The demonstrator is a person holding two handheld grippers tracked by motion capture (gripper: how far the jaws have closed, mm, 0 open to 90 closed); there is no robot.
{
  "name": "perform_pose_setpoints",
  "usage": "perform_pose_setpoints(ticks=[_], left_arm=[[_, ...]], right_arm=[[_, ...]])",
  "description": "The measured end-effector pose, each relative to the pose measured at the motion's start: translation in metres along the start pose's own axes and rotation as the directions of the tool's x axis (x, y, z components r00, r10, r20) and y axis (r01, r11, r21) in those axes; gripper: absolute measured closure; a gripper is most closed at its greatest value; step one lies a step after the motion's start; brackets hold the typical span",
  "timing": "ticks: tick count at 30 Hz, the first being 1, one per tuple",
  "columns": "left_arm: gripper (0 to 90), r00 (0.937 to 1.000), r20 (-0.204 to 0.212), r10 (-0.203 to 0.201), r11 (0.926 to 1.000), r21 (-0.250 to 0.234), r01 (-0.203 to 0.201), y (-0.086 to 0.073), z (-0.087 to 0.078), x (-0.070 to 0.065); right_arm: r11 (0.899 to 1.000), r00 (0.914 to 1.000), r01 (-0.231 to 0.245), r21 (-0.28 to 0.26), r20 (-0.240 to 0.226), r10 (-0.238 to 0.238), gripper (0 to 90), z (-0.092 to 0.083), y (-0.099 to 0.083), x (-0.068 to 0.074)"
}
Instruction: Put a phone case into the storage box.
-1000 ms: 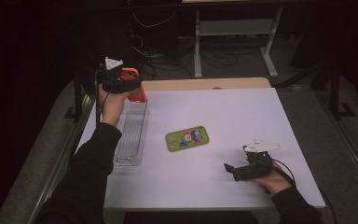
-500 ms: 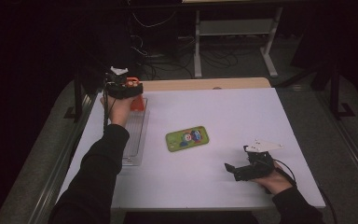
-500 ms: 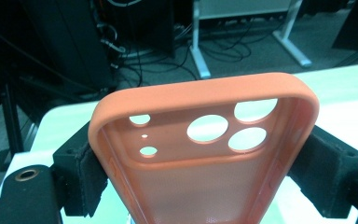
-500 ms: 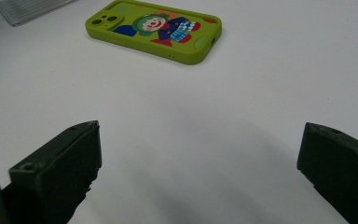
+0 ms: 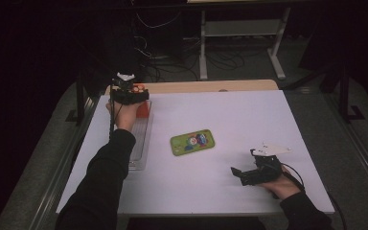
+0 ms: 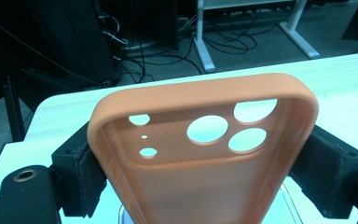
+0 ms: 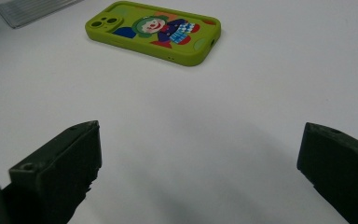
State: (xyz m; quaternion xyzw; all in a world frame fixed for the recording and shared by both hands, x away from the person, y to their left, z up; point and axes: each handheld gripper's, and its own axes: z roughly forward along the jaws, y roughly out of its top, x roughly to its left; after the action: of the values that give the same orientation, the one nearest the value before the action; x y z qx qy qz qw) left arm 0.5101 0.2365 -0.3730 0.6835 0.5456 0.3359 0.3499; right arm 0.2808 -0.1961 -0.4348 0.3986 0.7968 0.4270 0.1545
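Orange phone case: the soft orange silicone phone case (image 6: 200, 154), with its round camera cut-outs at the far end, sits clamped across its width between the left gripper's pads, open inner side facing the camera; in the high view it shows at about 10 o'clock on the table, over the far end of the tray.
Left gripper: the left gripper (image 5: 130, 94) has its jaws spread wide but pressing on the case's two long sides. Gripping by the sides probably leaves the flat back free to settle down.
Clear tray: the long clear plastic tray (image 5: 139, 143) lies along the table's left edge, running from 10 toward 8 o'clock. The case hangs above its far end, so my reading is that the tray is where the case is meant to go.
Green case: the lime-green phone case with a cartoon clown print (image 5: 192, 142) lies flat near the table's centre, printed back up, well apart from both grippers; it looks like the next item waiting.
Right gripper: the right gripper (image 5: 249, 173) rests low at about 5 o'clock, jaws wide apart with nothing between them, pointed toward the green case, seemingly parked out of the way while the left hand works.
White table: the white tabletop (image 5: 249, 120) is otherwise bare.
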Motion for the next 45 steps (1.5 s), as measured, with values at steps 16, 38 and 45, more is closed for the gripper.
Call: perform_pose_setpoints(ticks=[16, 38, 45], left_arm=[[0.0, 0.9974, 0.072, -0.009, 0.9999, 0.011, 0.008, 0.0, -0.001, 0.006], [0.1, 0.936, 0.339, 0.096, 0.9953, -0.021, -0.094, -0.015, -0.078, -0.013], [0.1, 0.8763, 0.452, 0.168, 0.9858, -0.067, -0.154, -0.021, -0.102, -0.039]], right_arm=[[1.0, 1.0, -0.001, 0.002, -0.001, 0.001, 0.0, 0.001, 0.0, -0.001], [1.0, 0.9999, 0.006, -0.003, 0.008, -0.006, 0.0, 0.0, 0.002, 0.0], [1.0, 0.9999, 0.011, 0.001, 0.007, -0.011, 0.0, 0.001, 0.004, 0.002]])
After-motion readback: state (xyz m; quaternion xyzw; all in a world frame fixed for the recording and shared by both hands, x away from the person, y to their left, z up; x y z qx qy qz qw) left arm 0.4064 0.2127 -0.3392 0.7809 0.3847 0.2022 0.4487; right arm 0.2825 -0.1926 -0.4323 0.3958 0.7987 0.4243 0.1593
